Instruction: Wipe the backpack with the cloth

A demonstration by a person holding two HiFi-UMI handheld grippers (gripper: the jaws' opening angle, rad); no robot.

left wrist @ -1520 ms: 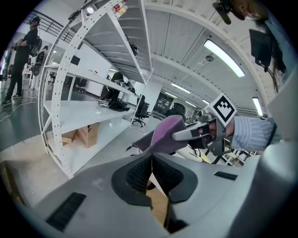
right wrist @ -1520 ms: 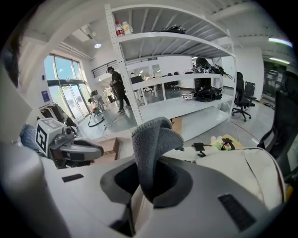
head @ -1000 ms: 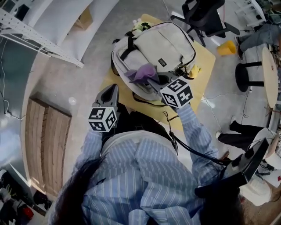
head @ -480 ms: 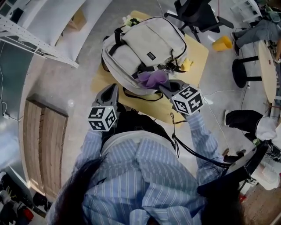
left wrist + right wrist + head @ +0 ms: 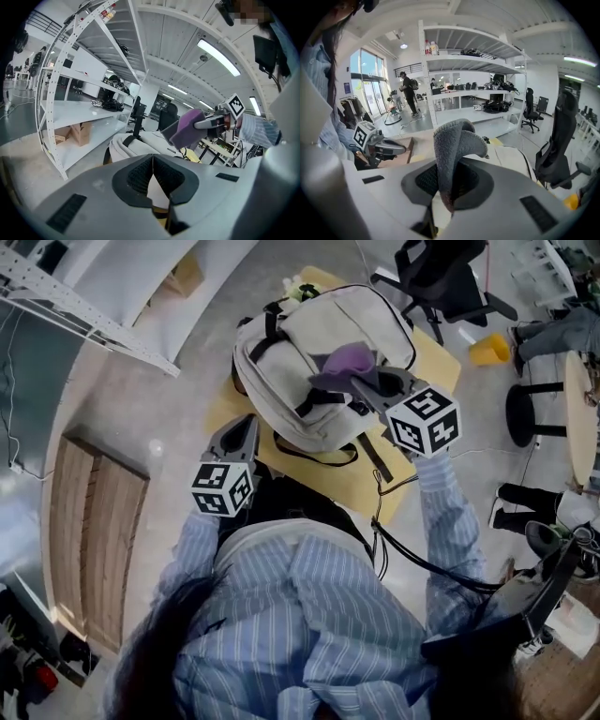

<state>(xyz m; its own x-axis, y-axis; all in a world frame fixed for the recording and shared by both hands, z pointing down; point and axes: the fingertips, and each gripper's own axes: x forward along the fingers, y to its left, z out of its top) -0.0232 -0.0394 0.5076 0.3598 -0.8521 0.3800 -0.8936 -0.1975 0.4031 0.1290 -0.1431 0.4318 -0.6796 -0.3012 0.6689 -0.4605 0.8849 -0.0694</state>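
A beige backpack (image 5: 300,343) lies flat on a yellow table (image 5: 370,479). My right gripper (image 5: 364,385) is shut on a purple cloth (image 5: 347,359), which rests over the middle of the backpack's top face. In the right gripper view the cloth (image 5: 457,138) sticks up folded from between the jaws of the right gripper (image 5: 446,183), with the backpack (image 5: 513,159) behind it. My left gripper (image 5: 247,427) hovers at the table's near left edge, beside the backpack, shut and holding nothing. In the left gripper view, the left gripper (image 5: 153,161) points at the backpack (image 5: 133,143) and the cloth (image 5: 190,126).
A black office chair (image 5: 441,277) stands beyond the table, and a yellow object (image 5: 487,348) lies on the floor to its right. White shelving (image 5: 84,306) runs along the left. A wooden pallet (image 5: 94,540) lies on the floor at the near left.
My right gripper has carried the cloth from the backpack's near edge across to the middle of its top face. The left gripper has stayed put.
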